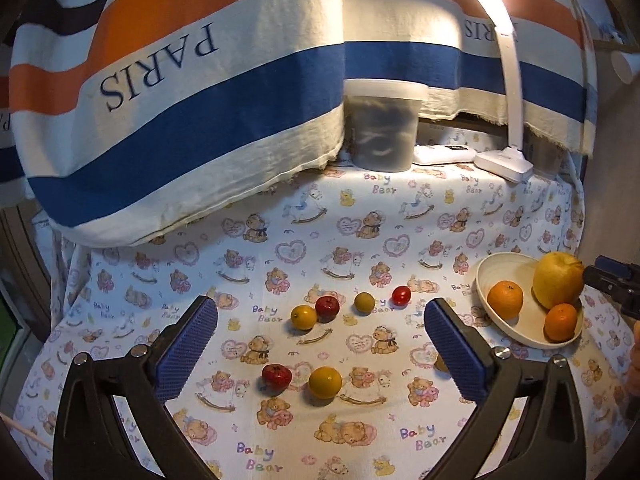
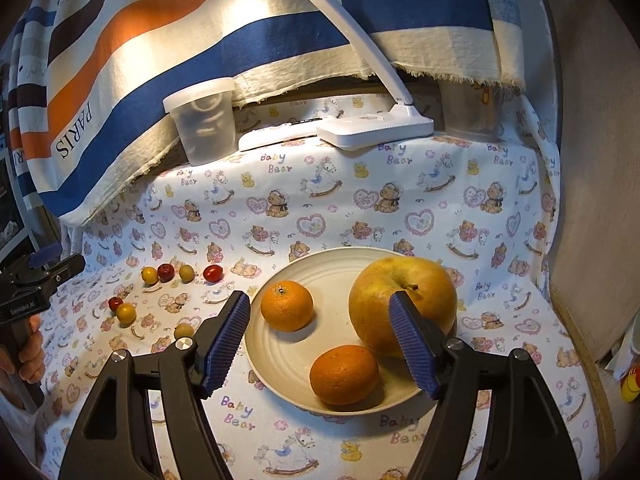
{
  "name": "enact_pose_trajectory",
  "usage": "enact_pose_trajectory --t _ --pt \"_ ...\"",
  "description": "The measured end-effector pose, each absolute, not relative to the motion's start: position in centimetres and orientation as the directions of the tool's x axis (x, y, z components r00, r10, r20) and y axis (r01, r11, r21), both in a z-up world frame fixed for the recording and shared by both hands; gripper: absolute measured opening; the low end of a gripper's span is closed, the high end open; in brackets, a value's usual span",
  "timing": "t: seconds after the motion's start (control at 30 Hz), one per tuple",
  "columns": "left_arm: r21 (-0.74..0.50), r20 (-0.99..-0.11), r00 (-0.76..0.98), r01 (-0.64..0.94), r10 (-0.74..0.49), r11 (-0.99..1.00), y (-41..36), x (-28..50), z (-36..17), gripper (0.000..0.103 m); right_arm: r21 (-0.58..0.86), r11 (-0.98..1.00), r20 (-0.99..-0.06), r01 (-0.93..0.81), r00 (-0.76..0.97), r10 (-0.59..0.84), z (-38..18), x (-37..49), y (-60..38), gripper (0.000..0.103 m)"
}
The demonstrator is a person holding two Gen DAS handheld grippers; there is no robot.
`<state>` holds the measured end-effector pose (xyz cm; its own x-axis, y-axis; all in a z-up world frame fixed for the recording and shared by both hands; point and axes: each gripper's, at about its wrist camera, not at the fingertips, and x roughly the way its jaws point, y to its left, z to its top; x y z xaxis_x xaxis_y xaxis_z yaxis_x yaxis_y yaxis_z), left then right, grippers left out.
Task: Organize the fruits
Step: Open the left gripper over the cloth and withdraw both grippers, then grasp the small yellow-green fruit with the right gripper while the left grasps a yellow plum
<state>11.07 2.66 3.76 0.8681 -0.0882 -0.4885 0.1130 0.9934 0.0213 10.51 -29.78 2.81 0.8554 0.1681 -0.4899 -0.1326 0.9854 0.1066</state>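
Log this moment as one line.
left gripper: open, empty | right gripper: open, over plate | plate: apple, two oranges | small fruits: on cloth

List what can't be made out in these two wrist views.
- Lidded tub, left wrist view: contents are a blur behind frosted plastic.
- Small yellow fruit, left wrist view: mostly hidden behind the left gripper's own finger.
- Second container, right wrist view: top hidden by the striped towel.
- Right gripper, left wrist view: cut off by the frame edge.
- Yellow and red object, right wrist view: cut off at the edge, unidentifiable.

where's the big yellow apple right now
In the right wrist view the big yellow apple sits on the plate's right side, beside two oranges.
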Motion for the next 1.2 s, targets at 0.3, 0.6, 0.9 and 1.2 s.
enact_pose_trajectory --t 0.3,0.6,0.9,1.2 --pt "-0.162 -0.522 0.838 0.084 -0.158 0.983 6.2 12.3 3.6 0.103 0.070 0.988 -0.456 -0.135 0.877 0.152 5.0 10.3 -27.7 0.078" --pt "-0.097 -0.550 0.831 0.036 -0.084 0.995 6.7 13.0 3.2 0.103 0.108 0.968 -0.513 -0.226 0.822 0.249 5.7 12.5 -21.7 0.082" --pt "-0.081 -0.741 0.670 -0.023 -0.045 0.996 7.5 15.6 -0.2 0.079 0.081 0.972 -0.597 -0.221 0.770 0.225 1.9 15.3 -16.3 0.069" --pt "-0.095 -0.732 0.674 0.045 -0.101 0.994 6.0 15.3 -0.1 0.069 0.147 0.939 -0.702 -0.310 0.636 0.320 -2.3 16.7 -14.7 0.041"
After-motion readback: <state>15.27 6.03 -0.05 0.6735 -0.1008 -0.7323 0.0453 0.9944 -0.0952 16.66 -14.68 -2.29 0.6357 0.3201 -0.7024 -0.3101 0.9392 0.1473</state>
